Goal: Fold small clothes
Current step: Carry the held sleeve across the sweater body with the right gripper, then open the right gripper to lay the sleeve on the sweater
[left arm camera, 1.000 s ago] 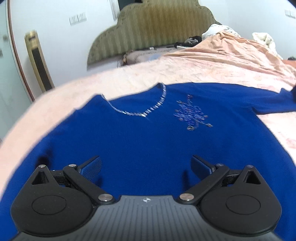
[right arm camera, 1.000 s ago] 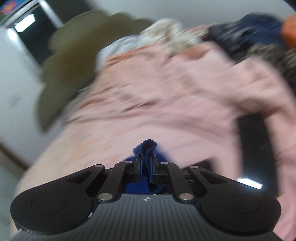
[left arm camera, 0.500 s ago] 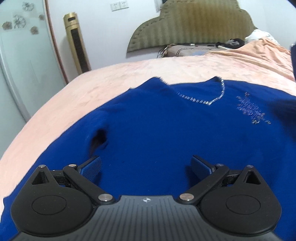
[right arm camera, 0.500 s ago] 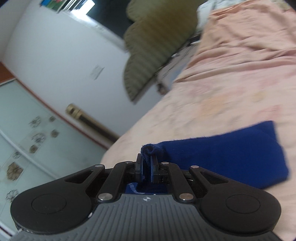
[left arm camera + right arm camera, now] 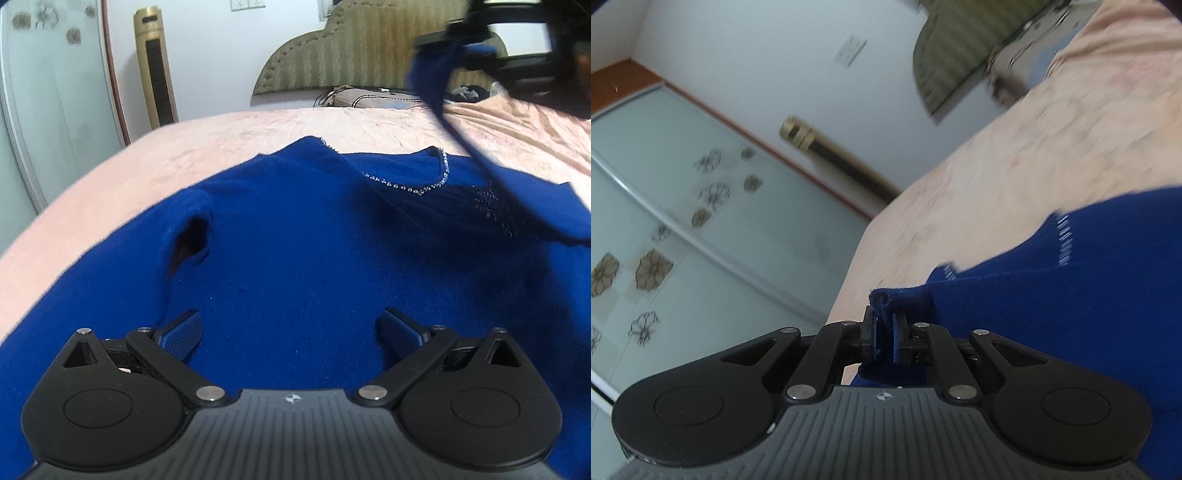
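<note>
From my left wrist, my left tongs spread wide over the royal-blue knit top with rhinestone neckline, lying on the peach bedspread ahead, from my right wrist, my right tongs pinching the top's raised edge.
</note>
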Available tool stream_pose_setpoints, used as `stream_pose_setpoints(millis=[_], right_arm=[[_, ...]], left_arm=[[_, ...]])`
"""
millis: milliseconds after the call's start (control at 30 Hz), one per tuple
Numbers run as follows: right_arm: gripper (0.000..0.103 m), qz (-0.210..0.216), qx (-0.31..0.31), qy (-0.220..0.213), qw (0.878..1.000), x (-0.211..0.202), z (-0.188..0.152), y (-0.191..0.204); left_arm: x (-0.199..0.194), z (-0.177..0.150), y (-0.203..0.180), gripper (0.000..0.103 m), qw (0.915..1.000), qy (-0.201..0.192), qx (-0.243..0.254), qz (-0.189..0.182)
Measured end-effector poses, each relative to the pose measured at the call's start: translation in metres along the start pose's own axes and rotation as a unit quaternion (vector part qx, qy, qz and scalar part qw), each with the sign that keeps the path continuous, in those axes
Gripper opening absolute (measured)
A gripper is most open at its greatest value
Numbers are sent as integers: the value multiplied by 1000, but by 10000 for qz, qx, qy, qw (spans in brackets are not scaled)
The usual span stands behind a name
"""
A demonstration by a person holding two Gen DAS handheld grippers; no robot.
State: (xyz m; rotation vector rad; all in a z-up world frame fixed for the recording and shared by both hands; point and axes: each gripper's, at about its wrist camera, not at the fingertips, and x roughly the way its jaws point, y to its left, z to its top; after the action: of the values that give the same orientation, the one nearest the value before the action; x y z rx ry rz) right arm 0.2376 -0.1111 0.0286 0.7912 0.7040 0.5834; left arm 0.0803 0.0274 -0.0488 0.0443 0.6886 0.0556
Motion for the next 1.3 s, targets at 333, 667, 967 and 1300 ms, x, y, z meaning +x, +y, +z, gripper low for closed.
stream_pose_setpoints(millis=[333, 667, 967, 1300], right_arm=[[12, 284, -182, 990, 9945, 92, -19, 24], [42, -92, -568, 1577, 9858, 120, -31, 19], [53, -336, -129, 1495, 9881, 85, -30, -8], [83, -707, -675, 1207, 9879, 28, -55, -5]], left_arm=[[1, 0, 3, 103, 9999, 22, -100, -53], [1, 0, 3, 103, 9999, 25, -107, -55], [1, 0, 2, 103, 9999, 26, -106, -53], [2, 0, 1, 103, 9999, 30, -106, -49]])
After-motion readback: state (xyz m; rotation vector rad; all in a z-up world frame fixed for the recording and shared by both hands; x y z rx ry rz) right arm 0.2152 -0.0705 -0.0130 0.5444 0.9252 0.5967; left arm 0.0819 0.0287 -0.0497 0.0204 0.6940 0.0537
